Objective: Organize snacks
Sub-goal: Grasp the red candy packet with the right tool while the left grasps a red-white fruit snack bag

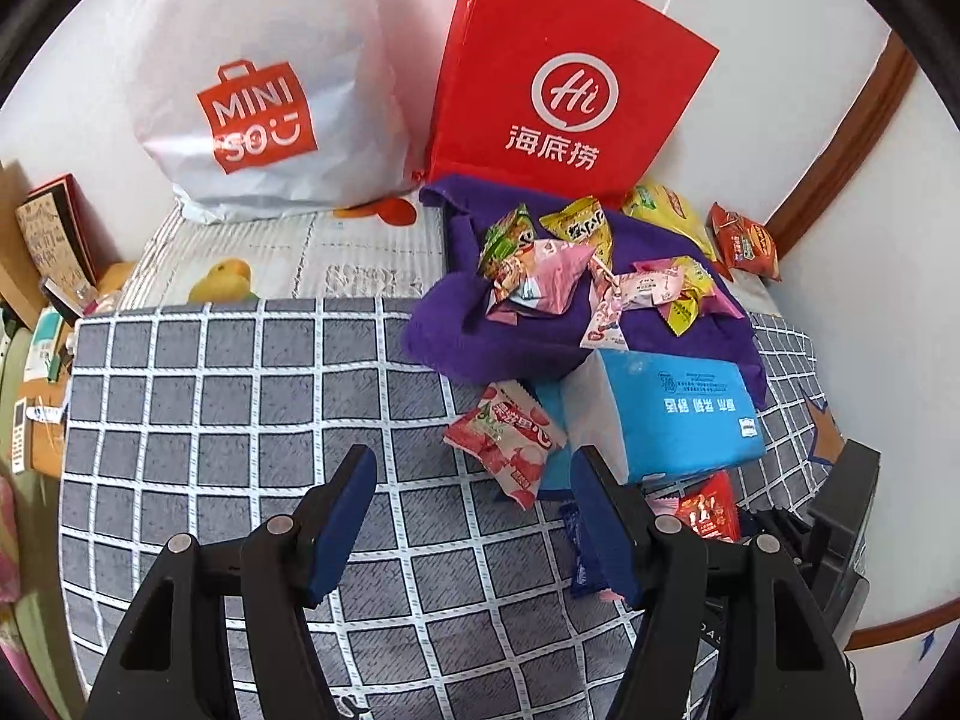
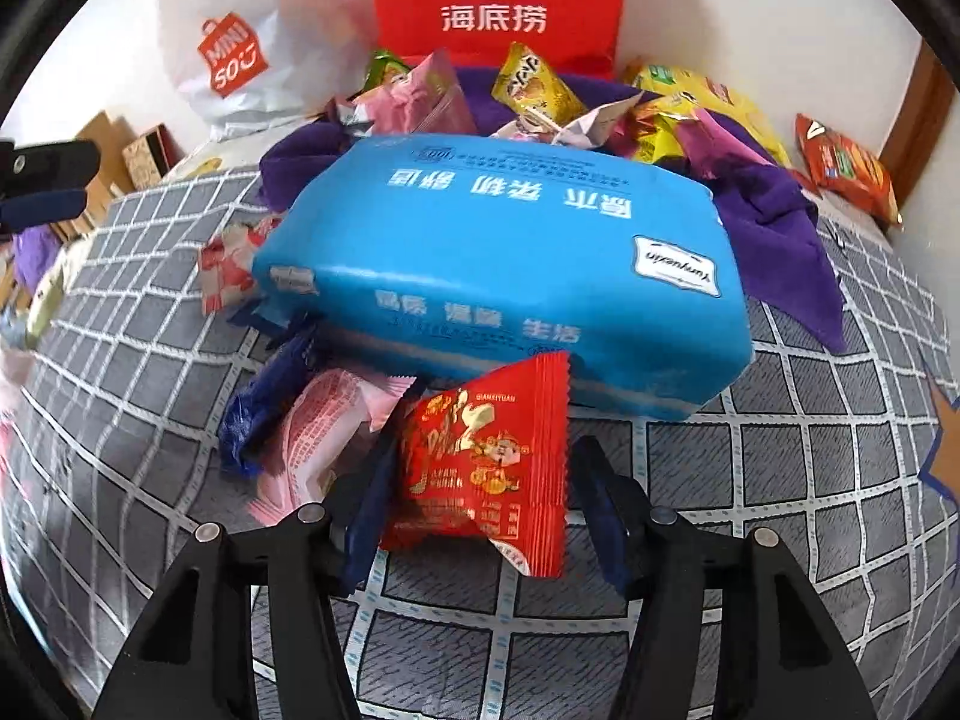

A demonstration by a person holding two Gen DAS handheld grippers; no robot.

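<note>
Jaws: right gripper (image 2: 474, 516) apart around red foil snack packet (image 2: 486, 468) beside blue tissue pack (image 2: 498, 264); left gripper (image 1: 474, 516) apart, empty.

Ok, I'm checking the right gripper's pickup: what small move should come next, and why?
Probably close the right gripper on the red foil snack packet: the packet sits between its open jaws, the right pad looks clear of it, and it leans against the blue tissue pack.

Two bags (image 1: 252, 90) stand at the bed's (image 1: 240, 420) back edge; before them snacks (image 1: 564, 276) lie on a cloth (image 1: 480, 324), a tissue pack (image 2: 498, 276) in front.
</note>
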